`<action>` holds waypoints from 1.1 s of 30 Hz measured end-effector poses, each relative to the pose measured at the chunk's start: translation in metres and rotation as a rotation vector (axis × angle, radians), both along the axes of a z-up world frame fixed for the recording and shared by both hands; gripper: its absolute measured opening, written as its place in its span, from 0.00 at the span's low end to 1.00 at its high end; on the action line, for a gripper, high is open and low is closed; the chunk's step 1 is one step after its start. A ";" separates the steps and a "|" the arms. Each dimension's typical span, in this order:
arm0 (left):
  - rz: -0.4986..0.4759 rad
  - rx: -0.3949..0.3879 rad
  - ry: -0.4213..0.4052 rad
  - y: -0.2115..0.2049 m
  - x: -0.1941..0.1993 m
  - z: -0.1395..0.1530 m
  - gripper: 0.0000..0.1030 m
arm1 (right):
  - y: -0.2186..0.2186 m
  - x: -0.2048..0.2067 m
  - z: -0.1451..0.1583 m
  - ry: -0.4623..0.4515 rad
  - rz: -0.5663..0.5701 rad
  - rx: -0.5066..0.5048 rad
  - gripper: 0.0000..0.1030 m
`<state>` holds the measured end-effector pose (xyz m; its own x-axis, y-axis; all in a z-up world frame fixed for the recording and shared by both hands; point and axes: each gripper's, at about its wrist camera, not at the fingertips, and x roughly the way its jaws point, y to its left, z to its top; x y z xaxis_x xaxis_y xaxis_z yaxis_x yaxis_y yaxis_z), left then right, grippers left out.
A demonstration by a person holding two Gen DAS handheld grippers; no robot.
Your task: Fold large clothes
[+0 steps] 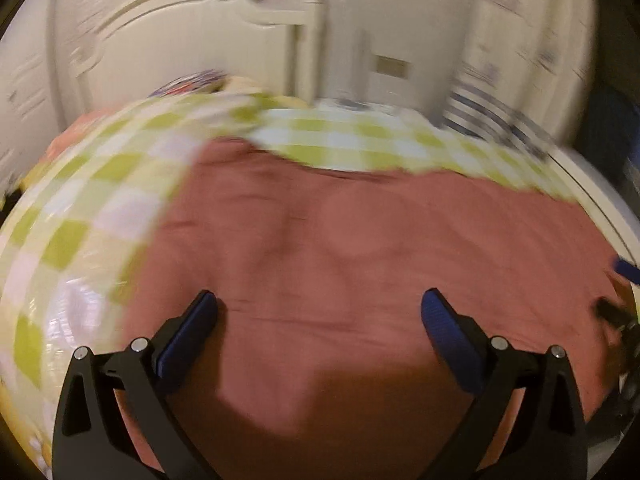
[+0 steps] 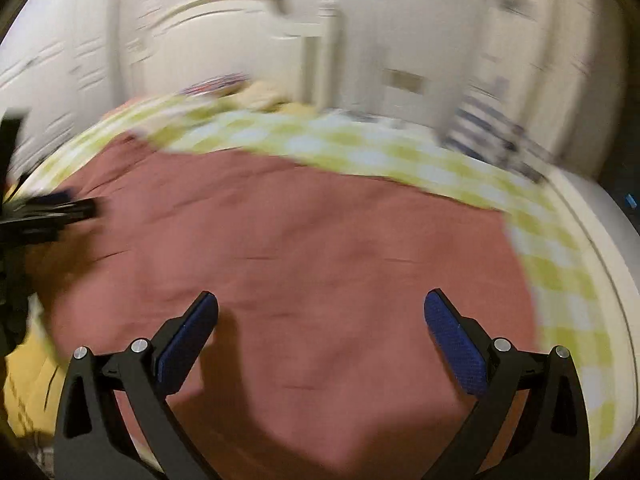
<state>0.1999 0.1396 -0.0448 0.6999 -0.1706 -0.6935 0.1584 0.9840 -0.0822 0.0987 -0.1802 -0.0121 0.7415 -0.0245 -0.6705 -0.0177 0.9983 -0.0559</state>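
A green-and-white checked bedsheet covers the bed below a cream headboard (blurred), with 1 striped cloth nearby.

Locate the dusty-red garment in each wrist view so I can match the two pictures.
Left wrist: the dusty-red garment fills the centre and right, spread on the green checked cover, under the open left gripper.
Right wrist: the garment fills the centre and left, under the open right gripper.
Shared landmark: the cream headboard, top left of centre in both.
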 end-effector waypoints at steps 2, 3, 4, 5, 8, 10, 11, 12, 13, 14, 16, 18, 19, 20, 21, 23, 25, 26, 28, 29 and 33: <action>0.055 -0.030 0.025 0.027 0.011 -0.005 0.98 | -0.038 0.003 -0.011 0.045 -0.128 0.010 0.96; 0.077 -0.024 0.039 0.035 0.015 -0.010 0.98 | -0.055 0.004 -0.022 0.072 -0.169 0.029 0.96; 0.096 -0.012 0.058 0.039 0.020 -0.015 0.98 | -0.070 0.004 -0.032 0.081 -0.167 0.092 0.96; 0.091 -0.056 0.104 0.046 0.026 -0.025 0.98 | -0.085 0.004 -0.043 0.085 -0.145 0.209 0.96; 0.084 -0.114 0.121 0.056 0.030 -0.030 0.98 | -0.085 0.007 -0.044 0.109 -0.137 0.208 0.96; 0.085 -0.090 0.120 0.053 0.031 -0.030 0.98 | -0.082 0.009 -0.045 0.111 -0.140 0.184 0.96; 0.087 -0.086 0.115 0.053 0.030 -0.030 0.98 | -0.082 0.009 -0.046 0.111 -0.139 0.189 0.96; 0.086 -0.090 0.113 0.054 0.031 -0.030 0.98 | -0.084 0.008 -0.046 0.110 -0.137 0.199 0.96; 0.086 -0.094 0.113 0.054 0.030 -0.030 0.98 | -0.085 0.008 -0.046 0.109 -0.135 0.206 0.96; 0.088 -0.097 0.113 0.055 0.030 -0.029 0.98 | -0.087 0.008 -0.046 0.113 -0.134 0.213 0.96; 0.108 -0.092 0.100 0.053 0.028 -0.025 0.98 | -0.085 0.011 -0.041 0.139 -0.143 0.209 0.96; 0.133 -0.090 0.054 0.050 0.020 -0.008 0.97 | -0.083 0.011 -0.027 0.147 -0.173 0.187 0.96; 0.135 -0.090 0.021 0.048 0.016 0.003 0.97 | -0.079 0.012 -0.015 0.114 -0.174 0.175 0.96; 0.125 -0.084 -0.030 0.041 0.014 0.020 0.97 | -0.075 0.013 -0.006 0.091 -0.168 0.170 0.96; 0.116 -0.076 -0.056 0.035 0.013 0.031 0.98 | -0.068 0.017 0.004 0.063 -0.160 0.161 0.96; 0.073 -0.032 -0.116 0.010 0.017 0.052 0.98 | -0.053 0.030 0.018 0.040 -0.140 0.129 0.96; 0.011 0.059 -0.130 -0.031 0.033 0.061 0.98 | -0.035 0.052 0.023 0.051 -0.110 0.090 0.96; -0.013 0.089 -0.115 -0.049 0.043 0.059 0.98 | -0.024 0.066 0.023 0.064 -0.089 0.063 0.96; -0.058 0.137 -0.059 -0.078 0.065 0.049 0.98 | -0.007 0.088 0.020 0.092 -0.079 -0.003 0.96; -0.079 0.167 -0.027 -0.093 0.077 0.041 0.98 | 0.002 0.097 0.019 0.113 -0.081 -0.049 0.96; -0.093 0.214 0.013 -0.108 0.096 0.018 0.98 | 0.009 0.101 0.020 0.155 -0.095 -0.186 0.96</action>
<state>0.2961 0.0317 -0.0269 0.6787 -0.0818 -0.7299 0.2495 0.9604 0.1244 0.1996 -0.1716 0.0079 0.6189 -0.2224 -0.7534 0.0531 0.9687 -0.2423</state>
